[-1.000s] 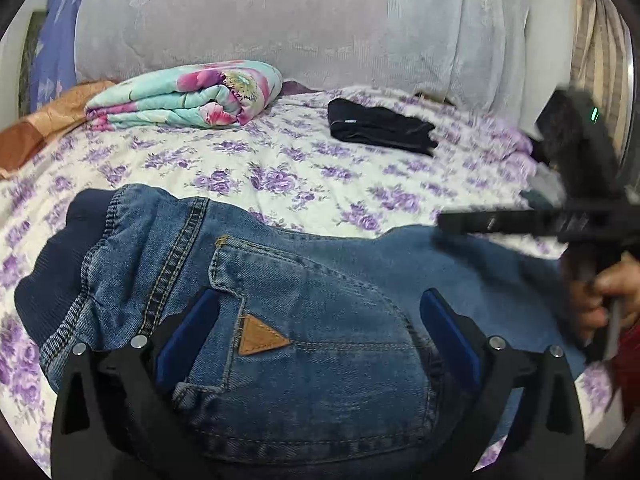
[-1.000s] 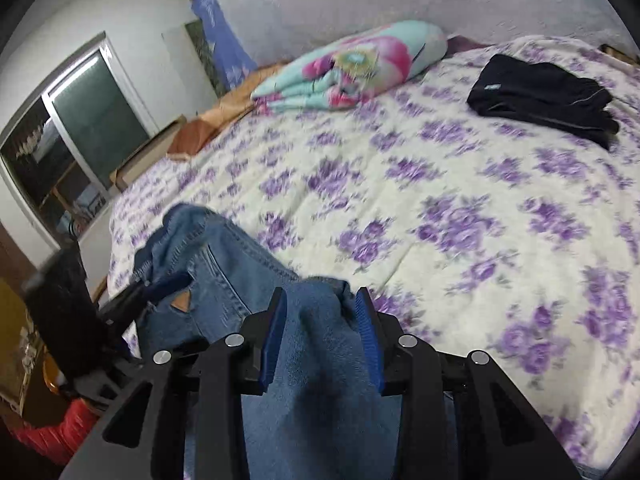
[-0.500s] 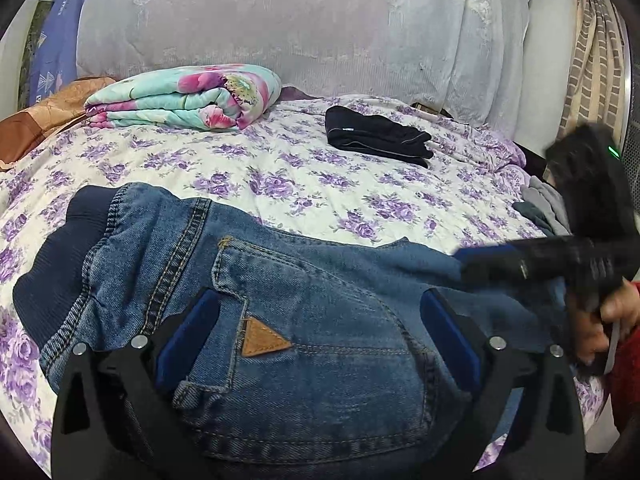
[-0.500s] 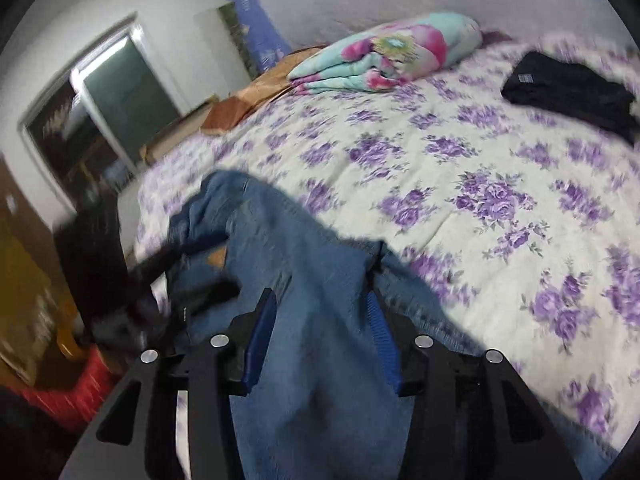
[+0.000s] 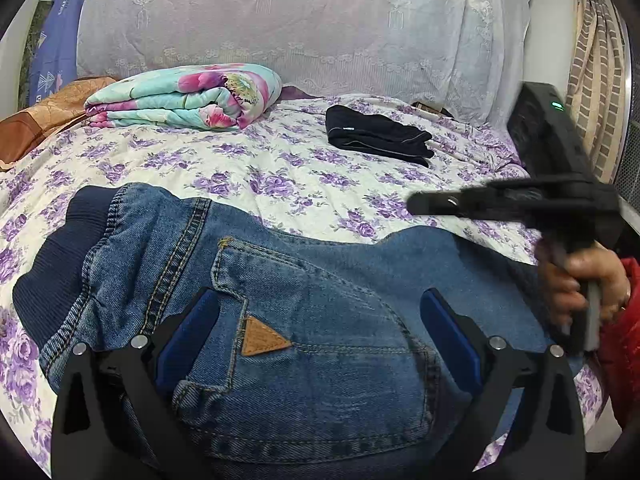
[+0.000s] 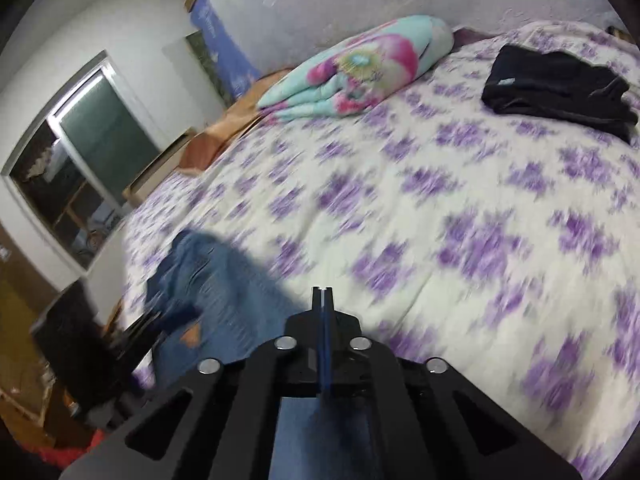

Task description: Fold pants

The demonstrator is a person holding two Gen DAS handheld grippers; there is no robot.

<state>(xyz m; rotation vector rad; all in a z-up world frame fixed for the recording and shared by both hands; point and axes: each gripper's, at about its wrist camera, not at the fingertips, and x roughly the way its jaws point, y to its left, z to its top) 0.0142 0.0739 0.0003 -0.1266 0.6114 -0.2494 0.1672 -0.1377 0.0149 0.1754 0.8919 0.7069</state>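
Blue jeans (image 5: 304, 320) with a dark knit waistband lie folded on the flowered bed near its front edge, back pocket with a tan triangle patch facing up. My left gripper (image 5: 316, 328) is open, its blue pads on either side of the pocket, low over the denim. My right gripper (image 6: 322, 292) is shut with nothing between its pads. It hovers above the jeans' right part (image 6: 224, 280). In the left wrist view the right gripper (image 5: 448, 202) shows as a blurred black bar at the right, above the denim.
A folded floral quilt (image 5: 188, 96) and a folded black garment (image 5: 376, 136) lie at the back of the bed (image 5: 240, 172). An orange-brown cloth (image 5: 36, 120) is at the far left. A window (image 6: 80, 160) is on the left wall.
My right gripper let go of the jeans leg it held, closed empty, and lifted up off the denim. My left gripper has stayed put over the pocket.
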